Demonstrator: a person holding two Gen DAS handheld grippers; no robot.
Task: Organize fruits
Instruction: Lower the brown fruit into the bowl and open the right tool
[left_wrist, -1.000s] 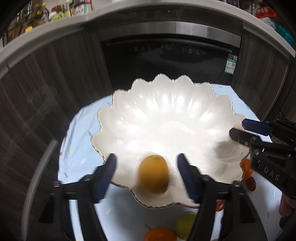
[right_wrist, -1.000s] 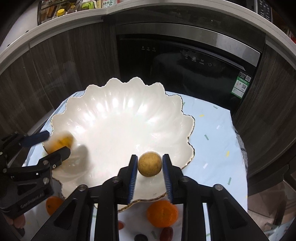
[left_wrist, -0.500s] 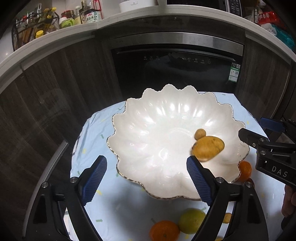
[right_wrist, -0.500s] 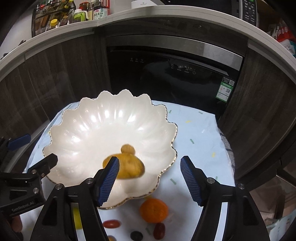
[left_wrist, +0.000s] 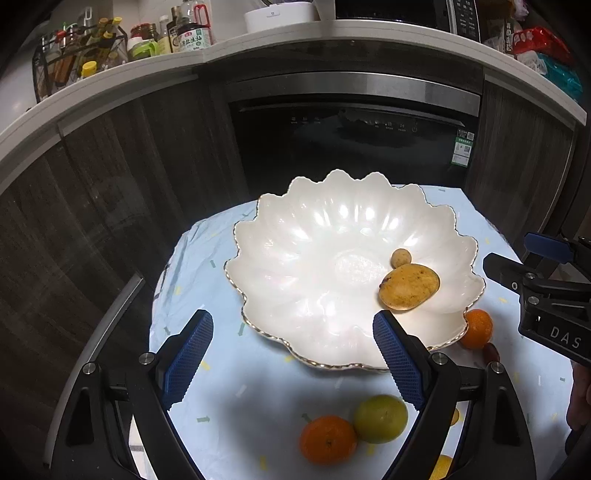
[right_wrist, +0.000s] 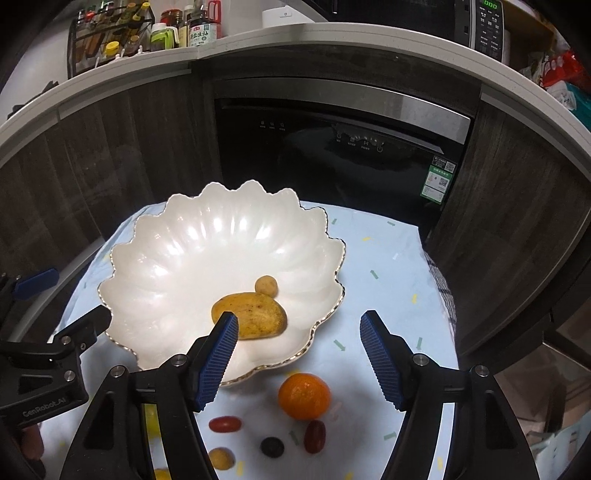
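A white scalloped bowl (left_wrist: 295, 258) (right_wrist: 177, 258) stands on a pale blue cloth. In it lie a yellow mango (left_wrist: 409, 287) (right_wrist: 249, 315) and a small tan round fruit (left_wrist: 401, 257) (right_wrist: 266, 285), touching each other. My left gripper (left_wrist: 291, 358) is open and empty, hanging over the bowl's near rim. My right gripper (right_wrist: 299, 354) is open and empty too, over the bowl's right rim. On the cloth in front lie an orange (left_wrist: 328, 439), a green citrus (left_wrist: 381, 418) and another orange (right_wrist: 304, 396) (left_wrist: 477, 328).
Small fruits sit near the cloth's front: a red cherry tomato (right_wrist: 225, 424), a dark red one (right_wrist: 314, 436), a dark berry (right_wrist: 272, 446) and a yellow one (right_wrist: 221, 458). A black dishwasher (left_wrist: 351, 147) and dark cabinets stand behind the table. A hand (left_wrist: 581, 398) shows at the right edge.
Both grippers let go of their fruits and opened wide. The mango and the small round fruit rolled together in the bowl. Both grippers pulled back and up from the bowl.
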